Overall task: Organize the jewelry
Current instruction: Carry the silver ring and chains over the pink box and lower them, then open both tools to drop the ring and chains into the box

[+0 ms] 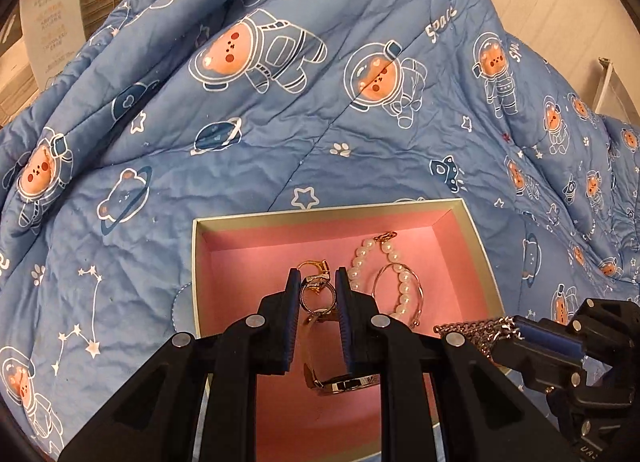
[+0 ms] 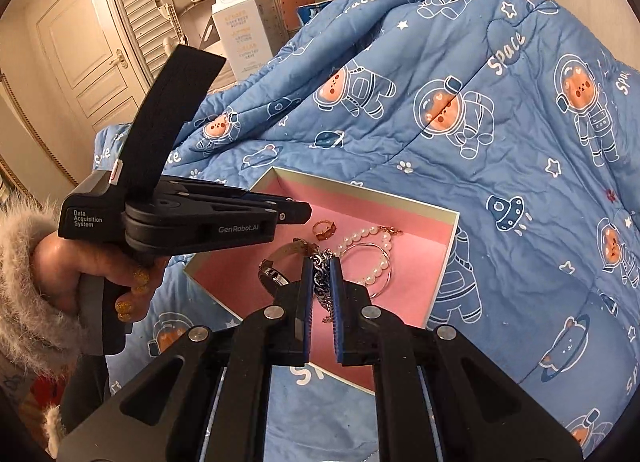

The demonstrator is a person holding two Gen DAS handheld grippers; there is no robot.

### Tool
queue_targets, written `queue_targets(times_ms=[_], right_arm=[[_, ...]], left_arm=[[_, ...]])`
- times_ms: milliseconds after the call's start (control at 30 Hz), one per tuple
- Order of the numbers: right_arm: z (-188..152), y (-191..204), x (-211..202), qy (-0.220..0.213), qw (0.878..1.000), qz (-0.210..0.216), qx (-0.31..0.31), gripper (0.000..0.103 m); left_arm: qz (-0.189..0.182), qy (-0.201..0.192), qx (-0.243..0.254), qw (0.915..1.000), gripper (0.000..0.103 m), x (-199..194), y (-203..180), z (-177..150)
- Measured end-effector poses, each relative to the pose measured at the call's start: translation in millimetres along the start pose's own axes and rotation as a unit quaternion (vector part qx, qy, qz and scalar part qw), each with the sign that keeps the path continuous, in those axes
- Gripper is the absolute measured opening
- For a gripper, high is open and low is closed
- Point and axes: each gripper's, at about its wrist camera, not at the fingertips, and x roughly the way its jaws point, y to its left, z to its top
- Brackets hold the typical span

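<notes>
A pink-lined box (image 1: pixel 472 238) (image 2: pixel 416 218) lies on the blue quilt. In it are a pearl bracelet (image 1: pixel 362 258) (image 2: pixel 360 236), a thin hoop bangle (image 1: pixel 416 282) (image 2: pixel 386 262), gold rings (image 1: pixel 314 266) (image 2: pixel 323 229) and a watch (image 1: pixel 344 382) (image 2: pixel 276 262). My left gripper (image 1: pixel 318 282) hovers over the box with its jaws a ring-width apart around a silver ring (image 1: pixel 316 296); whether it grips is unclear. My right gripper (image 2: pixel 320 266) (image 1: pixel 520 332) is shut on a silver chain (image 2: pixel 320 282) (image 1: pixel 468 328) at the box's near right edge.
The blue bear-astronaut quilt (image 1: pixel 280 134) (image 2: pixel 480 122) covers the bed and rises behind the box. A white carton (image 2: pixel 240 30) and a door (image 2: pixel 88 42) stand at the left. A hand in a fluffy sleeve (image 2: pixel 60 262) holds the left gripper.
</notes>
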Motion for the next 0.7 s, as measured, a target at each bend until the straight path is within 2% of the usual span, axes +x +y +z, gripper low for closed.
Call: queue_targets(times_ms=[100,367,700], right_arm=[[-2.5,0.6,3.9,0.005,1.0,0.0,-0.003,0.009],[-8.5,3.6,13.4,0.022,1.0,0.004,-0.015,0.009],[-11.4,0.9,32.0,0.048,0.999,-0.006,-0.02,0.009]], left_arm=[[0.011,0.009,-0.018,0.9997,0.017,9.4,3.5,1.7],[0.03,0.017,-0.026,0.9991,0.017,25.5,1.9,1.7],[0.027,0.021,-0.038,0.9987,0.017,35.1,3.7,3.0]])
